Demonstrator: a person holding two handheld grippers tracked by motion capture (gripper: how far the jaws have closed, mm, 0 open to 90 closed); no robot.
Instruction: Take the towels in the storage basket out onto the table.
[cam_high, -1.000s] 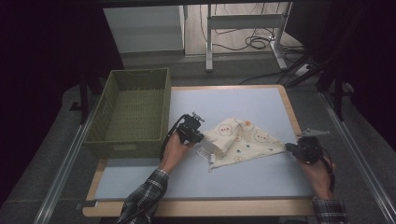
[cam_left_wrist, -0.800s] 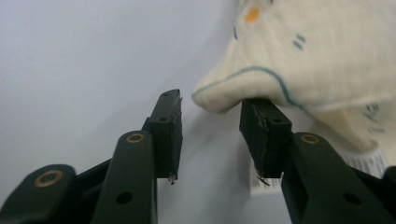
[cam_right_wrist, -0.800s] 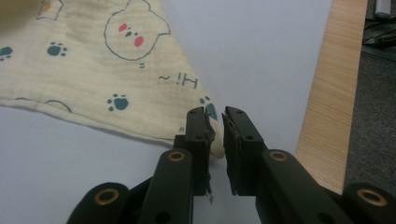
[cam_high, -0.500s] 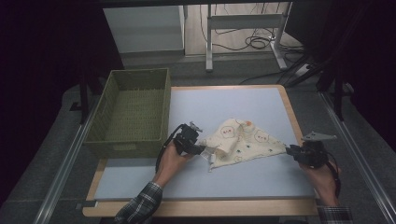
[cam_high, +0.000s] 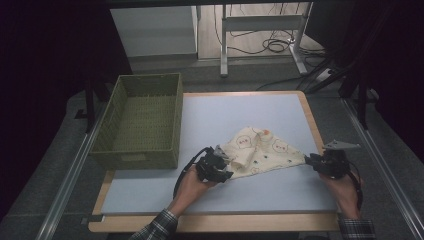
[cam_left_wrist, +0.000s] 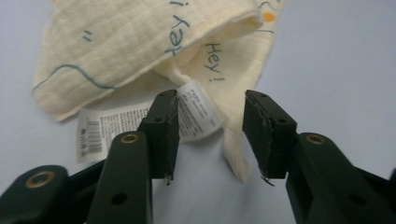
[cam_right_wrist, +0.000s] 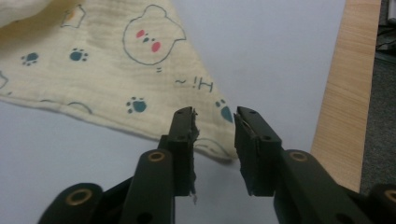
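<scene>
While both pairs of jaws stand spread with nothing pinched, the cream cloth (cam_high: 257, 155) lies flat on the bench (cam_high: 240, 120) stretched between them. The left gripper (cam_left_wrist: 211, 126) has just been closing a little after opening; in the left gripper view its jaws frame a white care label (cam_left_wrist: 198, 109) and a narrow folded tip of the cloth, and neither pad presses on them, though the label may brush the left-hand pad; the angle makes that hard to judge. Just beyond those jaws the cloth is bunched and folded over, printed with "Hey!", and a second, longer label (cam_left_wrist: 105, 130) lies flat beside the left-hand jaw.

The right gripper (cam_right_wrist: 215, 135) has just been opening; in its own view the pointed corner of the cloth sits in the gap between the jaws, untouched, with a paw print and "Hi!" just ahead and a bear face farther on.

From the high view, the cloth forms a rough triangle whose long axis runs from the left gripper (cam_high: 216, 165) across to the right gripper (cam_high: 327, 162), its sharp corner pointing at the right one and its bulky folded end at the left one. A green woven basket (cam_high: 142, 120) stands beyond and outward of the left gripper, well apart from the cloth.
</scene>
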